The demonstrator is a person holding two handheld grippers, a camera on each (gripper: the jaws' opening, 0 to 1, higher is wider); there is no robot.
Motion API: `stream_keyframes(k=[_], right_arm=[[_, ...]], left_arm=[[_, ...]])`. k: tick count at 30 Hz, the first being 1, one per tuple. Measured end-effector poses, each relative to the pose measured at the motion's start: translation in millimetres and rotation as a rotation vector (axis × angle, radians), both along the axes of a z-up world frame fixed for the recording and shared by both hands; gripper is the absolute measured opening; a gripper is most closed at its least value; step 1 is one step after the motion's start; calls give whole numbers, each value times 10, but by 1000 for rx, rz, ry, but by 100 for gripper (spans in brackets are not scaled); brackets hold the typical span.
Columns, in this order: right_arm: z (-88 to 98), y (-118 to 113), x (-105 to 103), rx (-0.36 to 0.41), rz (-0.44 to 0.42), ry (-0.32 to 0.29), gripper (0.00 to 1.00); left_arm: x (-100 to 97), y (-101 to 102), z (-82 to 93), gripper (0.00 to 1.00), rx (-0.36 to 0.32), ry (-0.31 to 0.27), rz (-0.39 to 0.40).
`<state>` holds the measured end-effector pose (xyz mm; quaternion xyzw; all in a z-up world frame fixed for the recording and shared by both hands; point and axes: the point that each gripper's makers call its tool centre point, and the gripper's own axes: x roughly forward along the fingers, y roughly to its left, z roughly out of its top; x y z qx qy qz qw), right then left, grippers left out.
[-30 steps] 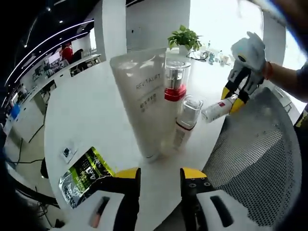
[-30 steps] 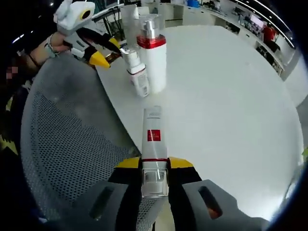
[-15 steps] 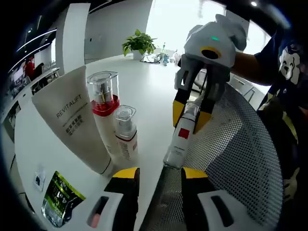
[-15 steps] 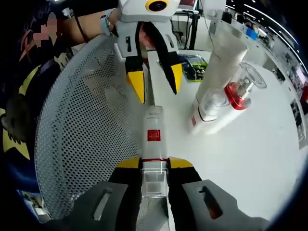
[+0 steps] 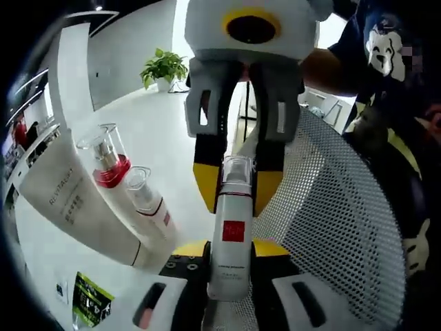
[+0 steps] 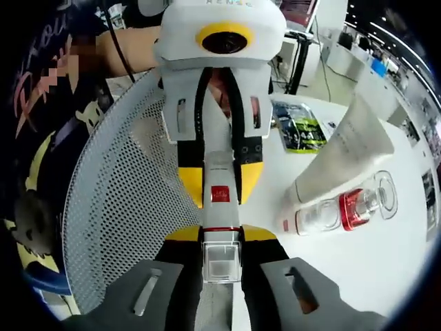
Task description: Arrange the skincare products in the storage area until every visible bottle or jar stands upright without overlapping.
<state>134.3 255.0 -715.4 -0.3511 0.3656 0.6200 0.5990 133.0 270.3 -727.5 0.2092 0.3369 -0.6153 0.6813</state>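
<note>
Two hand-held grippers meet nose to nose over one slim white bottle (image 5: 231, 238) with a red square label. In the left gripper view we see, from the left, a white tube (image 5: 76, 210) standing on its cap, a pump bottle (image 5: 110, 169) with a red collar and clear cap leaning against it, and a smaller capped bottle (image 5: 148, 207) beside that, all on a white round worktop (image 5: 158, 121). A dark green sachet (image 5: 89, 300) lies flat near the worktop's edge. A potted plant (image 5: 162, 69) stands at the far side, before bright windows and a white pillar. Next comes the left gripper (image 5: 231, 252), its yellow-tipped jaws flanking the bottle's lower end; we cannot tell whether they press it. The right gripper (image 5: 238, 186) faces us, its jaws either side of the clear cap. To the right spreads a grey perforated mesh surface (image 5: 331, 227), with a person's dark printed shirt behind it.

In the right gripper view the mesh (image 6: 117, 200) lies left. At centre the right gripper (image 6: 220, 238) is clamped on the bottle (image 6: 220, 196) at its capped end, and the left gripper (image 6: 220, 183) straddles the far end. Rightward lie the sachet (image 6: 300, 127), tube (image 6: 344, 155) and red-collared bottle (image 6: 344, 210) on the worktop (image 6: 331, 269), with office desks beyond.
</note>
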Motion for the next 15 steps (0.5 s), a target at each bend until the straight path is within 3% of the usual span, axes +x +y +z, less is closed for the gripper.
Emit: stream_keyframes(k=[6,11,15], right_arm=[[-11,-48,-29,19,-21,35,19],[16,-61,19,162,-86,25,21],[-105,-307,51,110,-142,29,24]], left_arm=[[-17,-20,32,20,-14,-10,-11],[7,-32,72,19,-34,-19,7],[18,-39,94,19,-45,-22,11]])
